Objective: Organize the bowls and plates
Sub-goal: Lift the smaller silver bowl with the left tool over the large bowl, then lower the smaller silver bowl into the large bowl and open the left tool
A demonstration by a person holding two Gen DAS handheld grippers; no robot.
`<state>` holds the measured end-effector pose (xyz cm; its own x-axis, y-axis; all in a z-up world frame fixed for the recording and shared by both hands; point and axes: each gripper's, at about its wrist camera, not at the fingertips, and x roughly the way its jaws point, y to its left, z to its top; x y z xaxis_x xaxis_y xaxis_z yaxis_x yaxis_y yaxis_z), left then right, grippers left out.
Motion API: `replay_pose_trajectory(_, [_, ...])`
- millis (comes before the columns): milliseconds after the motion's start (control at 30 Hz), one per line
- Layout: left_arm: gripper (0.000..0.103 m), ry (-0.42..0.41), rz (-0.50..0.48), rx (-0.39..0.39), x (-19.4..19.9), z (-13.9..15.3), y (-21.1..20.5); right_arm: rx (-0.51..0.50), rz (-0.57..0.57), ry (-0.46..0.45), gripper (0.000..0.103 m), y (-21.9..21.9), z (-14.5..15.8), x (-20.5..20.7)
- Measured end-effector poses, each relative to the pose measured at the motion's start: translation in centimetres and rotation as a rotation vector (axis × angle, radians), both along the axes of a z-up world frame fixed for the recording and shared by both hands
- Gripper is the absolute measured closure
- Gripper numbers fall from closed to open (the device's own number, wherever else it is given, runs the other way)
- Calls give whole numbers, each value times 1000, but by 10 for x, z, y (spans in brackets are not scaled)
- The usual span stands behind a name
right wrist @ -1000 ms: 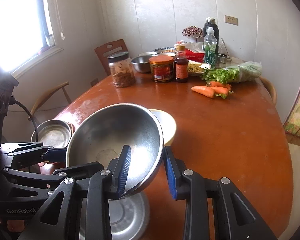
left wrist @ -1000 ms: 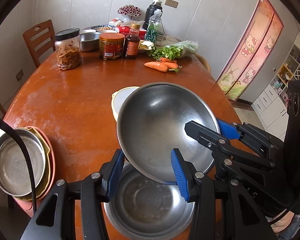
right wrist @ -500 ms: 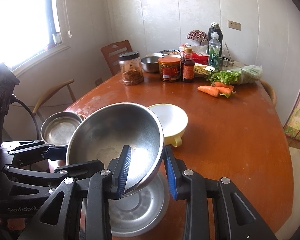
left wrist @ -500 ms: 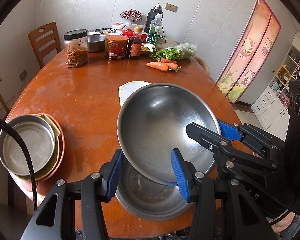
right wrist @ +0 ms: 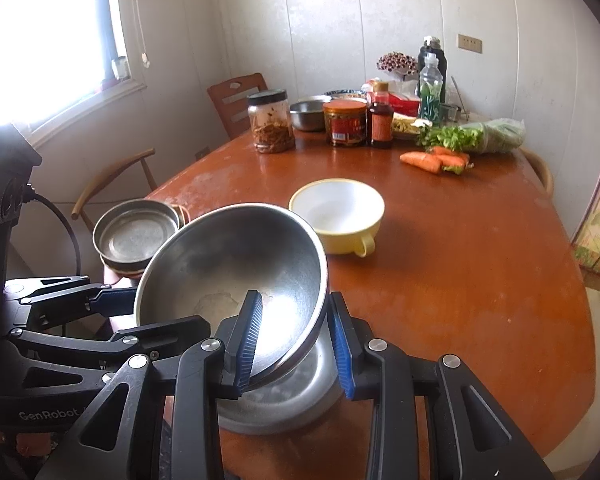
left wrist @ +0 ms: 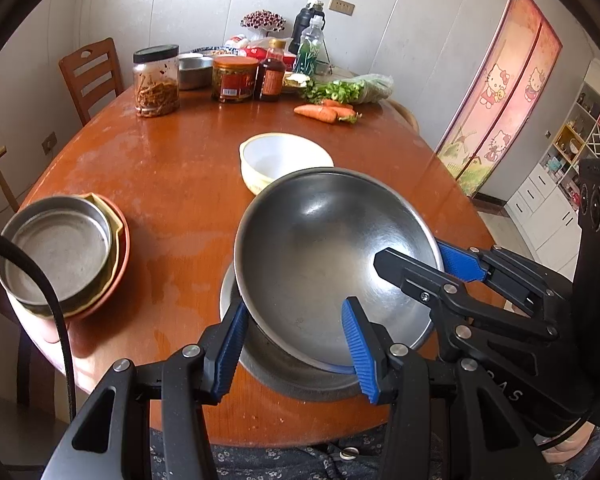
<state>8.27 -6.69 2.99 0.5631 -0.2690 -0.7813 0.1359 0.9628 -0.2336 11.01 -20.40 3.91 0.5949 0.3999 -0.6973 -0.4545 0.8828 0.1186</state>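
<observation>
Stainless steel fills the near view: a large steel bowl (left wrist: 328, 256) hangs tilted above the front edge of the wooden table (left wrist: 172, 168), carried between both claws. The left gripper (left wrist: 294, 344) pinches the bowl's near rim between its blue pads, and the right gripper (right wrist: 294, 338) is pressed onto the rim at the bowl's other side. Directly beneath sits a second steel bowl (left wrist: 300, 376), resting on the table. Just beyond the held bowl stands a yellow cup-bowl with a white inside (right wrist: 338, 216). At the table's left edge sits a stack of dishes (left wrist: 62, 252), a steel pan on top. Jars, bottles, carrots (left wrist: 324, 112) and greens crowd the far end.
</observation>
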Motion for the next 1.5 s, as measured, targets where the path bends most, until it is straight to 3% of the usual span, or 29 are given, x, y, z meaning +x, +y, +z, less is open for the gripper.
replay_pose_trajectory(400, [55, 34, -20, 23, -8, -19, -7, 3, -10, 43, 67, -5, -21, -13])
replay_pose_trajectory(900, [55, 51, -22, 43, -4, -27, -10, -23, -9, 45, 67, -8, -27, -15])
replay_pose_trajectory(1500, [55, 9, -19, 93, -3, -29, -13, -41, -7, 31, 68, -7, -31, -10])
